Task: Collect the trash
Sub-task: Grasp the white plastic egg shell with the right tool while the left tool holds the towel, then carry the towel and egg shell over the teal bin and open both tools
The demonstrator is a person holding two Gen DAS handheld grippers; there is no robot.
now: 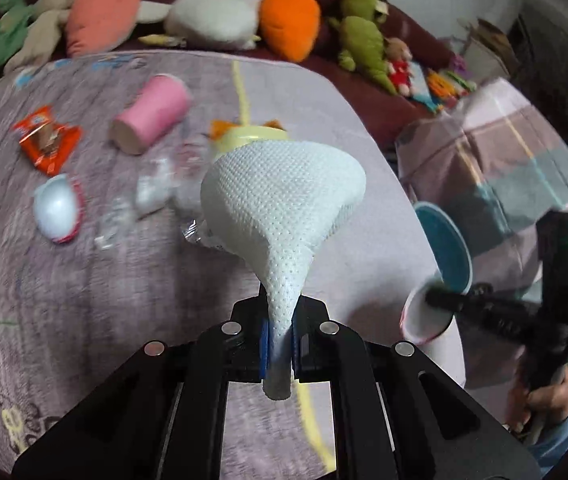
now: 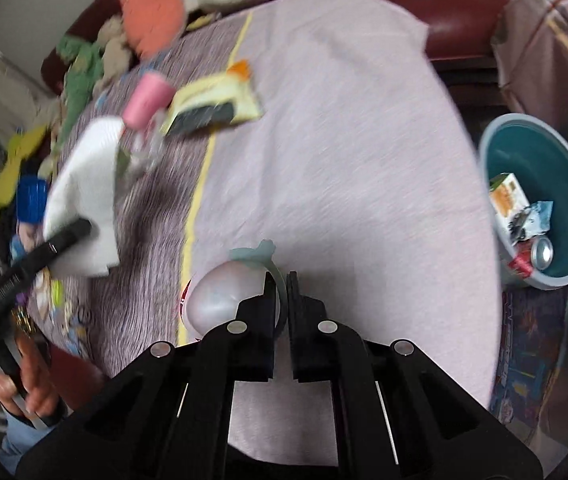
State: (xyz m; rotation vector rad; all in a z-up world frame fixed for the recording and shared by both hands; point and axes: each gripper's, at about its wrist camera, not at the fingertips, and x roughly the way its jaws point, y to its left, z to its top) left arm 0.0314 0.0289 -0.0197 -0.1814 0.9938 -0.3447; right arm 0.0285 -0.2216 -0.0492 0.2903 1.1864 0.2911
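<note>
Both claws carry trash: left gripper [image 1: 279, 344] pinches a paper towel [image 1: 284, 188], right gripper [image 2: 281, 292] a cup's rim [image 2: 279, 280], the bin [image 2: 500, 152] lying ahead-right, nearer it.

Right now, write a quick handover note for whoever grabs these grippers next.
Left gripper: fingers shut on a white paper towel.
Right gripper: fingers shut on the rim of a small white cup.
Done: teal bin already holds a can, carton and wrapper.
Left: bin both held items, then clear the cloth: pink cup, orange wrapper, second white cup, clear plastic, yellow packet.
</note>
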